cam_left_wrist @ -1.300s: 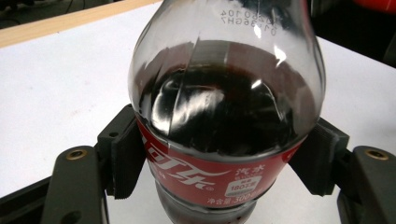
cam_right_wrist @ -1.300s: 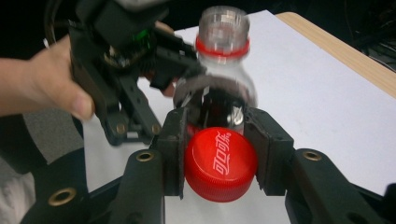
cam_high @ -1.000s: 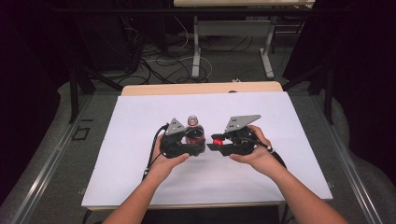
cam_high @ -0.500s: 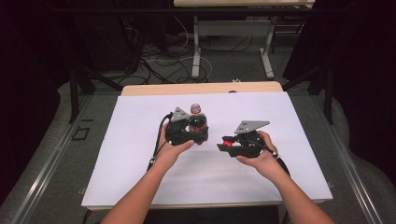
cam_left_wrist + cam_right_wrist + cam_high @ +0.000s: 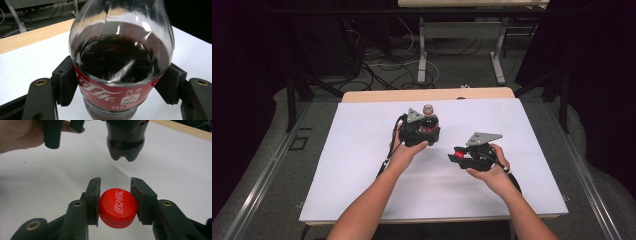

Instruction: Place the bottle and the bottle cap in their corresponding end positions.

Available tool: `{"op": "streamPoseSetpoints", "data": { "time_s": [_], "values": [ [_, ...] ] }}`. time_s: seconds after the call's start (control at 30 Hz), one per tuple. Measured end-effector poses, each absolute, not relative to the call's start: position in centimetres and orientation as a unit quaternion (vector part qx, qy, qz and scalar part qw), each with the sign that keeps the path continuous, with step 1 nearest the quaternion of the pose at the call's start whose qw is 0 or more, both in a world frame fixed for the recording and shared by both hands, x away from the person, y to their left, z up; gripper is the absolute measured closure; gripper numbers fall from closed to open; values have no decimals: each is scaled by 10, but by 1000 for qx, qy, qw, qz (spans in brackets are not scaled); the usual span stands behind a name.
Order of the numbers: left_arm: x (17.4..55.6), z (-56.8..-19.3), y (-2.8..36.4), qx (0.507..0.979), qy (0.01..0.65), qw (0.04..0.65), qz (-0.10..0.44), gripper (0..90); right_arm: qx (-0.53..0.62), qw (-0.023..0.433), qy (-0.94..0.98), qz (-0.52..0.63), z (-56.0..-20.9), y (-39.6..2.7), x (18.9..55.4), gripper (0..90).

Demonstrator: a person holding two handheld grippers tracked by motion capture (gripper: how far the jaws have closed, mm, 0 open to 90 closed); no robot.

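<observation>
Tabletop scene viewed from above, with two close views along the jaws. At left of the high view, the left gripper [image 5: 426, 120] sits in the person's left hand [image 5: 404, 150], above the white table cover [image 5: 357, 150]. Its jaws are closed on a cola bottle [image 5: 428, 111], whose open neck rises just beyond the grey plate on top of the gripper. In the left gripper view the ribbed pads [image 5: 67, 83] press on both sides of the bottle [image 5: 120, 62] at the upper edge of its red label [image 5: 110, 95]; dark drink fills the clear shoulder above the label, and the neck runs out of the top of the frame. The wooden table edge [image 5: 30, 37] crosses behind it at upper left.

At right of the high view, well apart from the bottle, the right gripper [image 5: 455, 157] is held low over the cover by the right hand [image 5: 492, 167], its jaws pointing towards the left gripper. A red bottle cap [image 5: 458, 156] shows at its tip. In the right gripper view the two pads [image 5: 93, 200] clamp this cap [image 5: 118, 208] by its ribbed sides, the white lettering on its top facing the camera. Farther off in the same view, the bottle's lobed base [image 5: 125, 143] hangs clear of the cover, casting a soft shadow beneath, with the left hand [image 5: 22, 133] at upper left. The cap is thus off the bottle and held separately.
</observation>
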State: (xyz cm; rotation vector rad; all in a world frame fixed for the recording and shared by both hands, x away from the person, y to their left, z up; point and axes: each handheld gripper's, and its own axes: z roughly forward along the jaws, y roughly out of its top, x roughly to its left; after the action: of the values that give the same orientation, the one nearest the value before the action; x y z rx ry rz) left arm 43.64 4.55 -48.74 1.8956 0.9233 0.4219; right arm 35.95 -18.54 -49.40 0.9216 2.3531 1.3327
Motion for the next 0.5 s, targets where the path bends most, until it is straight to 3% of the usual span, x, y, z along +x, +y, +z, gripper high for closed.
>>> {"op": "streamPoseSetpoints", "data": {
  "time_s": [0.5],
  "values": [
    [459, -513, 28, 780, 384, 457, 186, 293, 327, 136, 810, 467, -504, -188, 360, 606]
  ]
}}
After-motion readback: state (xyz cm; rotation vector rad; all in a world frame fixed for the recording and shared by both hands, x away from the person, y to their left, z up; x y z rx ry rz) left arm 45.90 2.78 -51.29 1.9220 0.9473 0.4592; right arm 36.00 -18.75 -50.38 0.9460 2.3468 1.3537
